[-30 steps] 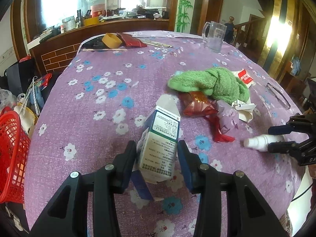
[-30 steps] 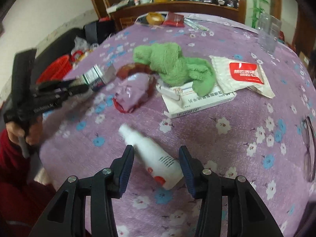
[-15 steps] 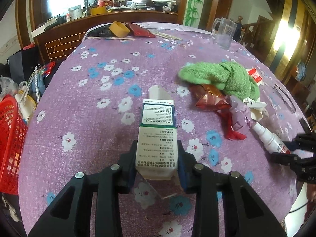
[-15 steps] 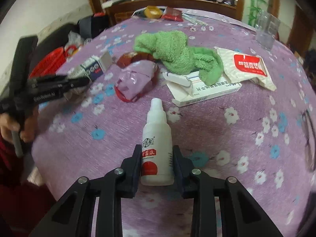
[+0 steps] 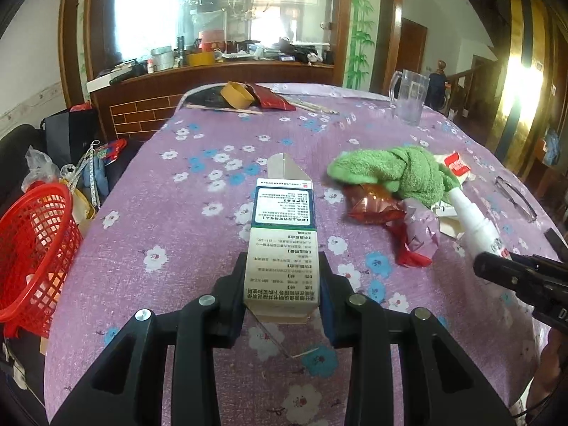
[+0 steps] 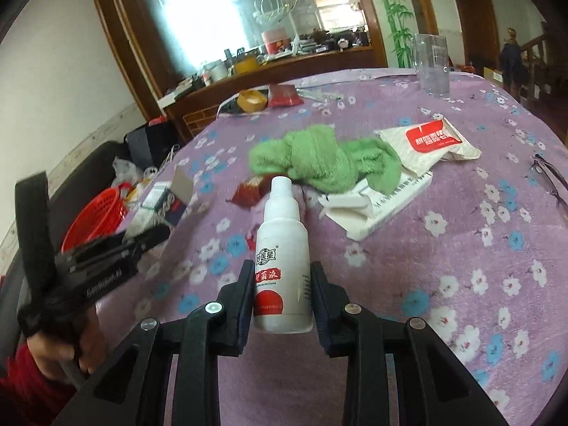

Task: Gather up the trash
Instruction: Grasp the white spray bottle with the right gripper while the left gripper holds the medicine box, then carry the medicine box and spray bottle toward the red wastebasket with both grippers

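Since a second earlier, both grippers had closed: the left gripper (image 5: 282, 284) clamped the medicine carton (image 5: 282, 245), the right gripper (image 6: 282, 293) the white spray bottle (image 6: 282, 248), both short of the green towel (image 6: 319, 163). Only the left view showed the whole red basket (image 5: 32, 248).

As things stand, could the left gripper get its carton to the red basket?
Probably yes: the left gripper holds the carton, and the red basket sits off the table's edge, nothing visibly between them.
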Demonstrator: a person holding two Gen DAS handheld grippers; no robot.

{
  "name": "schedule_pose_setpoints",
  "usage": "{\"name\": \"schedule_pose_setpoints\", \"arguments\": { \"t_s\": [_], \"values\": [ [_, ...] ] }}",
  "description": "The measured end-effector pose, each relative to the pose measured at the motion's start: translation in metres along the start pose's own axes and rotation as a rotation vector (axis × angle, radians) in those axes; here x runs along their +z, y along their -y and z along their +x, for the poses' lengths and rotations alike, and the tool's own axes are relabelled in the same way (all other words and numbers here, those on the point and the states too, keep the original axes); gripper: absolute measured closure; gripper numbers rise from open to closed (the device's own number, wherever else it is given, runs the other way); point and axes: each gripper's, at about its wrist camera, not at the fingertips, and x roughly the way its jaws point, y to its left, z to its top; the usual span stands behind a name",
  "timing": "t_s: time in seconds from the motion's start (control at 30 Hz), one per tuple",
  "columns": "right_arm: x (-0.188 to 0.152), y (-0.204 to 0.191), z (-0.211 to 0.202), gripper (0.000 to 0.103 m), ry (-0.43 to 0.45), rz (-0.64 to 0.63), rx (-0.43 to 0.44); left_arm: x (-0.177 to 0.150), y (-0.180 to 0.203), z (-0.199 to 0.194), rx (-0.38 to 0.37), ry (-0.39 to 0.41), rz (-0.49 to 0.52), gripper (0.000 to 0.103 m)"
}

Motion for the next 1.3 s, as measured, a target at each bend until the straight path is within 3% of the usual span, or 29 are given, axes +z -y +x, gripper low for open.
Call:
{"name": "schedule_pose_setpoints", "arguments": {
  "t_s": [0.37, 1.3],
  "values": [
    [0.003, -0.008, 0.013, 0.07, 0.051, -0.006, -0.056, -0.002, -0.004, 0.001, -0.036, -0.009, -0.012, 0.069],
    [-0.001, -0.018, 0.012, 0.07, 0.058, -0.052, -0.093, -0.001, -0.003, -0.002, 0.019, 0.001, -0.015, 0.069]
  ]
}}
